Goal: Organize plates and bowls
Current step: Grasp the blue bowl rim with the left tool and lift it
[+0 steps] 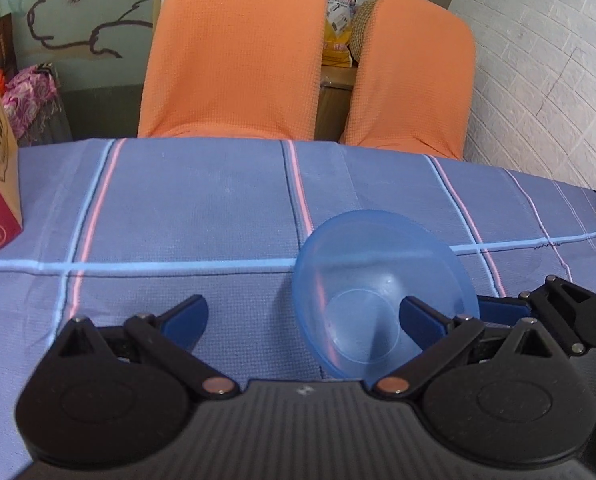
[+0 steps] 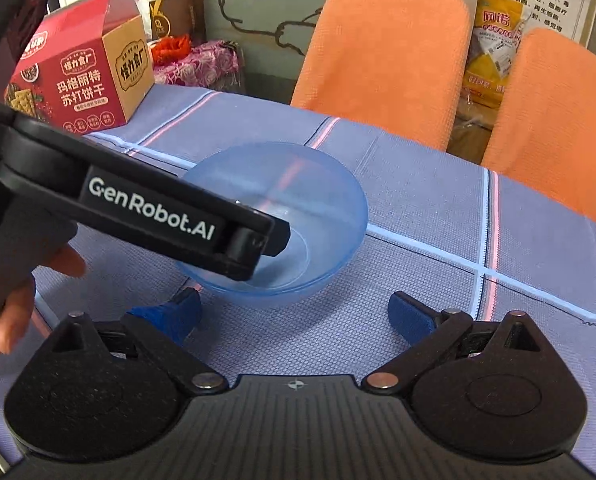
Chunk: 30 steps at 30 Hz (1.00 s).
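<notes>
Blue striped cloth covers the surface (image 1: 202, 216), with two orange chairs (image 1: 234, 52) behind it. A translucent blue bowl (image 2: 282, 216) sits near the middle, and the left gripper (image 1: 302, 320) has its fingers spread wide, one finger (image 1: 422, 316) dipping inside the bowl, probably so the wall can be pinched for lifting. The right gripper (image 2: 294, 312), fingers also released, hovers just beside the bowl, holding nothing. Only the right wrist view shows the red cracker box (image 2: 86, 76) whole and a hand (image 2: 14, 304) on the left tool.
</notes>
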Motion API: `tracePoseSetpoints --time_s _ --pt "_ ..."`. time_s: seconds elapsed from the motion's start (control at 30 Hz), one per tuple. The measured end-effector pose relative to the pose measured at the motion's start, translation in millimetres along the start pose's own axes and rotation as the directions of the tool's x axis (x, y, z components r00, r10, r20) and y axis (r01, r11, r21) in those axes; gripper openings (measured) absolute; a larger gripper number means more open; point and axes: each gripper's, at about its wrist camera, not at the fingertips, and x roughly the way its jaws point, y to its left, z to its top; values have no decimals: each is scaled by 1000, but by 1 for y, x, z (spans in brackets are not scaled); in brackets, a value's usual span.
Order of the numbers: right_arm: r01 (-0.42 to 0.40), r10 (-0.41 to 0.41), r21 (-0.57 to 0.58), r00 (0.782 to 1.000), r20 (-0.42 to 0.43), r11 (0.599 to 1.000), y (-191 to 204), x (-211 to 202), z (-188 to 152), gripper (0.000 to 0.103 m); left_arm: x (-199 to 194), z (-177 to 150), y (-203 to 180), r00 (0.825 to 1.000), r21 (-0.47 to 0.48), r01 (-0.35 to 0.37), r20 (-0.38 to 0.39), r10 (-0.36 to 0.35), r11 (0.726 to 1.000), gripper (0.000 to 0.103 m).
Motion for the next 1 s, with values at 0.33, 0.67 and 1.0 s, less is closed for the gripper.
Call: tracePoseSetpoints --time_s 0.33,0.67,1.0 --pt "5 -5 7 1000 27 1000 1 5 4 90 -2 -12 -7 999 29 -23 40 22 999 101" --pt "1 -1 -3 998 56 1000 0 11 6 86 2 -15 -16 998 83 -48 50 44 995 101" --pt "-19 24 -33 989 145 999 7 -2 11 78 -10 -13 -13 999 57 33 26 -34 998 57"
